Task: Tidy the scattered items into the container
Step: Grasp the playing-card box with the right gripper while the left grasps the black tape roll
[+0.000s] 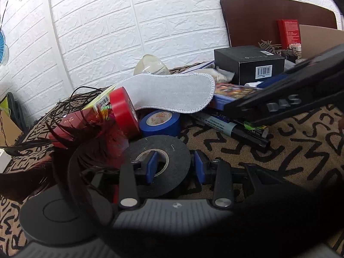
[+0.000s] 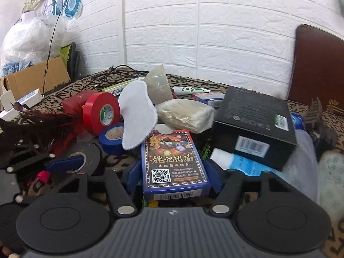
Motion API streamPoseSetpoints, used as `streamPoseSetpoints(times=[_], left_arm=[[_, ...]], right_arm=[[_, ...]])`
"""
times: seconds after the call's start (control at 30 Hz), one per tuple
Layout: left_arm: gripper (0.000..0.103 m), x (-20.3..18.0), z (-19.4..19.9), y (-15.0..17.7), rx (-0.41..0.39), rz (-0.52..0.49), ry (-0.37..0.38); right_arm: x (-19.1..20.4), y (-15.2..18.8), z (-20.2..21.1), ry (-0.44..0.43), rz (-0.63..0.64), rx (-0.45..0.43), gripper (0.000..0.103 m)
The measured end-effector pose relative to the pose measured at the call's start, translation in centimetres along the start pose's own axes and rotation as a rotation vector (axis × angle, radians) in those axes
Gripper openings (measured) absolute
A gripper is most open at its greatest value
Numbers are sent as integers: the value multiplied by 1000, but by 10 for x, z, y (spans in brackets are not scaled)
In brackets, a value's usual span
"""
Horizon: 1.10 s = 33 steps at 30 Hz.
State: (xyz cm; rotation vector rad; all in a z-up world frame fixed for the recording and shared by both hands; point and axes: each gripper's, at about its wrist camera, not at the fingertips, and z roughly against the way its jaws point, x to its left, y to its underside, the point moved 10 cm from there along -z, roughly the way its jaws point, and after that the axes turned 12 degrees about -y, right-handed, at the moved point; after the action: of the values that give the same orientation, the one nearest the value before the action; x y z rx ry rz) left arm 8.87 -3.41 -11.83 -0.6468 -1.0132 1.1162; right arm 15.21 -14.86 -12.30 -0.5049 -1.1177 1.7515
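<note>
Black tape roll (image 1: pixel 157 163) lies flat on our patterned cloth (image 1: pixel 290 150), its right wall between the blue pads of our left gripper (image 1: pixel 176 167): one pad stands inside the core, the other just outside the rim, and we cannot tell whether they press it. Blue card box (image 2: pixel 175 165) with a QR code sits between the fingers of our right gripper (image 2: pixel 174 172), its sides close to both pads, firm contact unconfirmed. Behind lie a red tape roll (image 2: pixel 101 111), blue tape roll (image 2: pixel 112 138), white insole (image 2: pixel 137 114) and black carton (image 2: pixel 255 120).
</note>
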Motion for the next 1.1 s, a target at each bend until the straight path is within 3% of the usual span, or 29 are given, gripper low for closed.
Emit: streamPoseSetpoints(times=[0.27, 0.5, 0.57, 0.67, 0.8, 0.9, 1.0, 1.1], left_arm=[[37, -1, 1, 0, 11, -1, -10], [40, -2, 7, 2, 32, -11, -22], [41, -3, 11, 4, 27, -33, -27], [42, -4, 12, 6, 15, -53, -35], [43, -5, 9, 6, 19, -58, -45], [42, -4, 14, 3, 70, -85, -41], [42, -8, 16, 1, 133, -149, -44], [44, -8, 2, -2, 194, -175, 14]], right_arm=[[-7, 45, 64, 56, -56, 37, 63], [-16, 66, 68, 100, -83, 80, 64], [-16, 65, 59, 106, -73, 91, 74], [-17, 66, 47, 112, -67, 102, 103], [-16, 66, 39, 111, -64, 68, 102], [-14, 65, 43, 97, -62, 57, 89], [-15, 65, 43, 91, -67, 57, 89], [-14, 64, 40, 94, -62, 62, 89]])
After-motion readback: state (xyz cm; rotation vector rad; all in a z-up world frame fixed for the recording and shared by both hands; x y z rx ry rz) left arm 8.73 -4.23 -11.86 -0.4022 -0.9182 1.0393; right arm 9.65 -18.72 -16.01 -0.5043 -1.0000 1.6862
